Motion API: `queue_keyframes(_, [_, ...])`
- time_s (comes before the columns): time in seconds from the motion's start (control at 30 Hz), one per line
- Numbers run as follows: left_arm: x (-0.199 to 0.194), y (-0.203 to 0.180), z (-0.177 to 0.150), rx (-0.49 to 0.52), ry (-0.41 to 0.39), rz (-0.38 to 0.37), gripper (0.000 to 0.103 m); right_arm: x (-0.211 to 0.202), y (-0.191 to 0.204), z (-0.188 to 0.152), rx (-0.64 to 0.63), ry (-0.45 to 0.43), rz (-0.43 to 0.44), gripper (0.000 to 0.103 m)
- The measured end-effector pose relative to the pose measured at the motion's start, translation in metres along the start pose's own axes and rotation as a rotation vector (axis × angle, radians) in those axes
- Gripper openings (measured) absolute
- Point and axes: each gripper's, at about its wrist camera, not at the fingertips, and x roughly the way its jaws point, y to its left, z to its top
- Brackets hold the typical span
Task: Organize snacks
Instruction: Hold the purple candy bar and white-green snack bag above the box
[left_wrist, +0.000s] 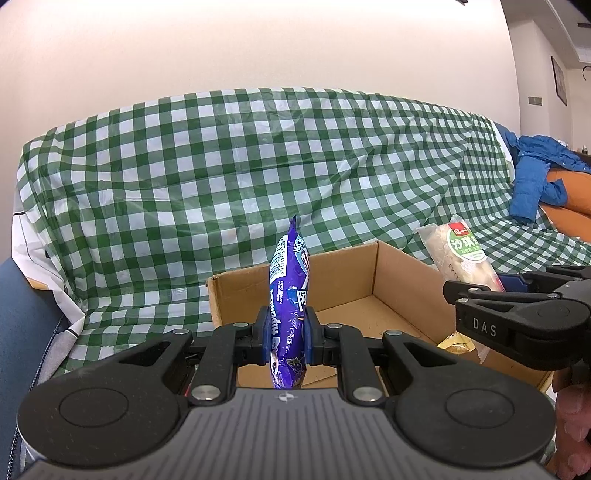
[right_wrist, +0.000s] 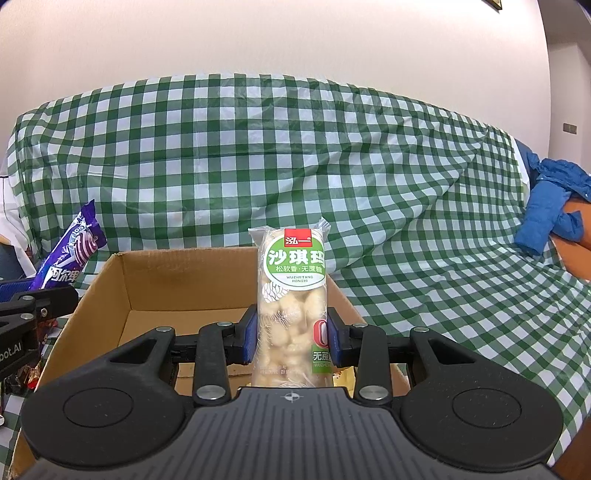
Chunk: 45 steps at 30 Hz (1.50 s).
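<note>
While the left tool pinches an upright purple snack packet above the cardboard box, the right tool clamps a clear pastry pack over it.

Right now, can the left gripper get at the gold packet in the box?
Probably not: the left gripper is shut on the purple packet. The gold packet lies in the box, partly under the right gripper.
</note>
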Motion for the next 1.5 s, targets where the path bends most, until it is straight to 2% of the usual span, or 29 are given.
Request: queue_keyframes(1.5, [0.0067,-0.0019,0.0029,-0.008,0.005,0.010,0.018,-0.0058,-0.0011,0.0078,-0.021,-0.031,0.015,0.038])
